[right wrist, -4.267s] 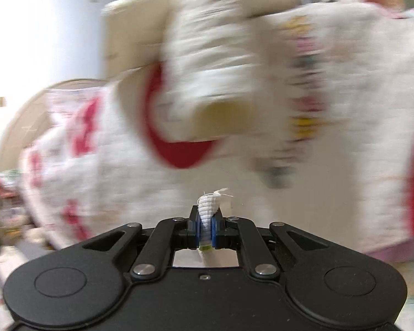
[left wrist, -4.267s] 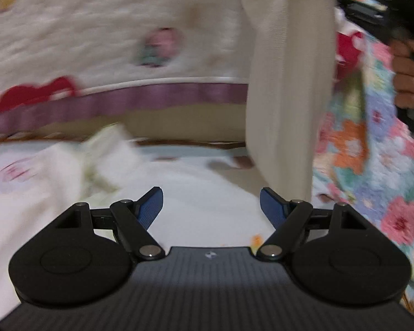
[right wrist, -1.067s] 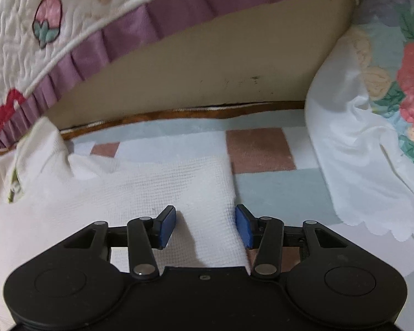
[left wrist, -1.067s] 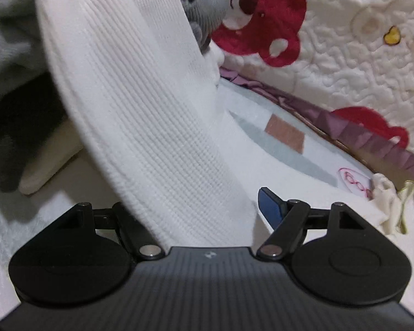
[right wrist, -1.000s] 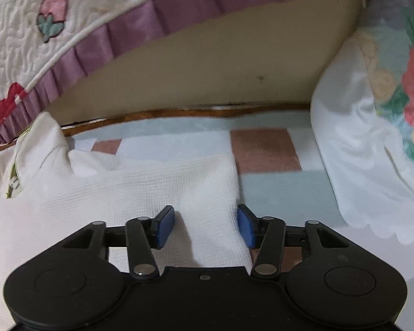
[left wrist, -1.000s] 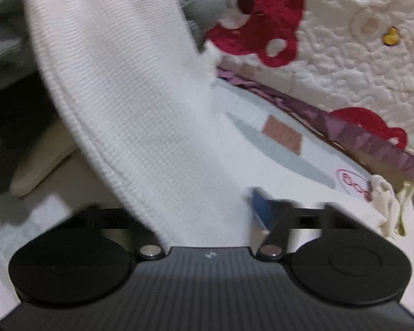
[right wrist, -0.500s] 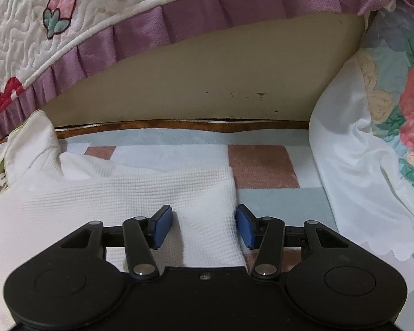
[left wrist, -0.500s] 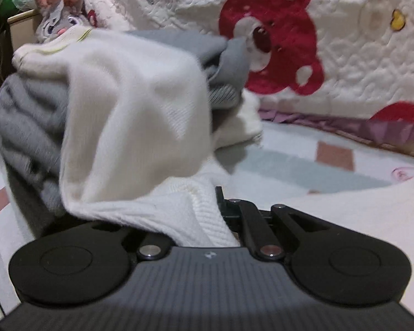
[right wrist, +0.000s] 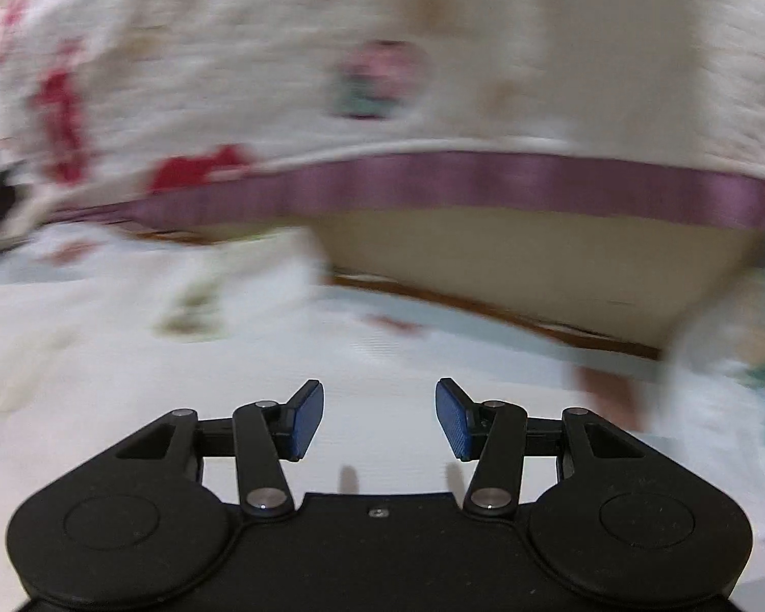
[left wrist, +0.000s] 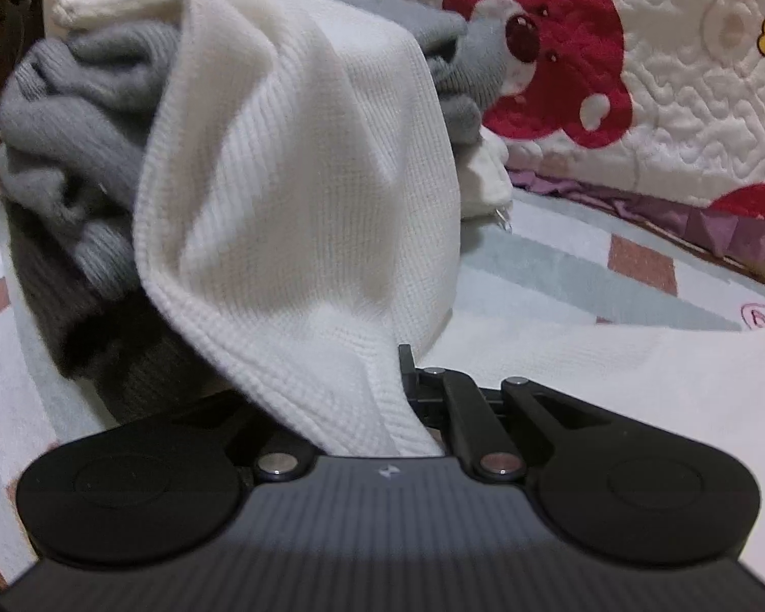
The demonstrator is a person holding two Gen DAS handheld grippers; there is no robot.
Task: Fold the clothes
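My left gripper [left wrist: 400, 392] is clenched tight on a fold of the white knit garment [left wrist: 301, 194], the cloth coming out from between the jaws and covering the left finger entirely, so that only the dark right finger [left wrist: 408, 372] shows against it. From that pinch the garment rises ahead of me and to the left, draped up over a heap of grey knitwear [left wrist: 81, 122], with a darker grey ribbed piece [left wrist: 122, 357] low on the left, just beyond my left linkage. To the right of the jaws another stretch of the white garment lies flat on the checked mat [left wrist: 561, 265], which runs off ahead on the right toward a purple frill [left wrist: 729, 229]. Above the frill stands a cream quilt with a red bear [left wrist: 545, 46] stitched on it, right behind the heap. My right gripper [right wrist: 380, 418] is released, its blue pads [right wrist: 306, 418] standing apart with nothing caught between them; its jaws have just been closing a little. Directly under and ahead of it is white cloth [right wrist: 178, 382], spread flat, though this view is smeared by motion and I cannot tell the weave or where its edges lie. Farther ahead of the right jaws I make out a beige panel [right wrist: 510, 255] beneath the same purple frill [right wrist: 484, 183] and the cream quilt [right wrist: 280, 51], all blurred.
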